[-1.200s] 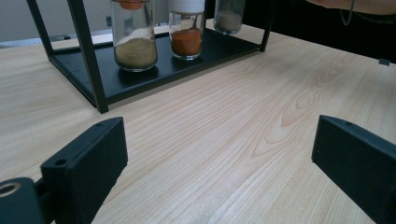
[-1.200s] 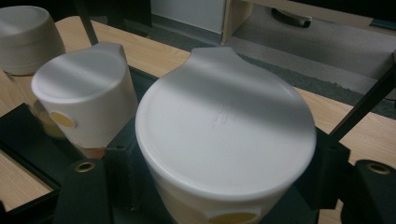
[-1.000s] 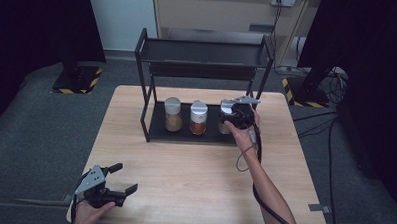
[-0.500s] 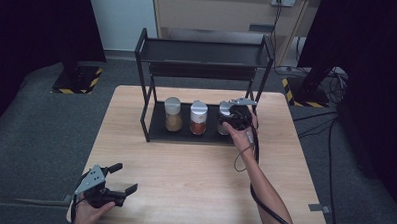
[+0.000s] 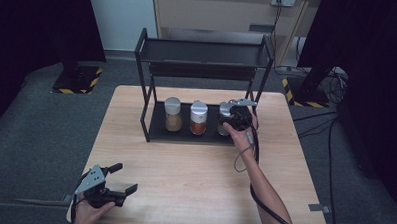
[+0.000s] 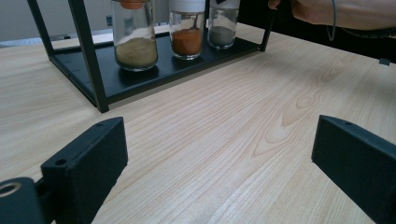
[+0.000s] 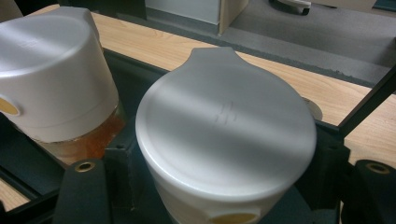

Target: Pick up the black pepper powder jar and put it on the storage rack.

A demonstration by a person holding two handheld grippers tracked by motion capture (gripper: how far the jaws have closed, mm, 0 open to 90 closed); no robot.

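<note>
The right gripper [image 5: 231, 119] is clamped on the glass spice jar with a white cap and grey contents [image 7: 224, 140], which stands upright at the right end of the black metal rack's [image 5: 155, 133] lower shelf. The jar's long axis is vertical, so it should lift or slide out toward the near edge. The left gripper [image 5: 120, 178] rests wide open at the table's near left, well apart.

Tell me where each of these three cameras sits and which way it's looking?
High view: above the person's side, looking forward and down on the table and rack; both forearms show.
Left gripper view: rides the left gripper, low over the table, facing three jars; its open jaws show.
Right gripper view: rides the right gripper, looking down on the grey-spice jar its jaws clamp.
Shared: the orange-spice jar appears in all three.
</note>
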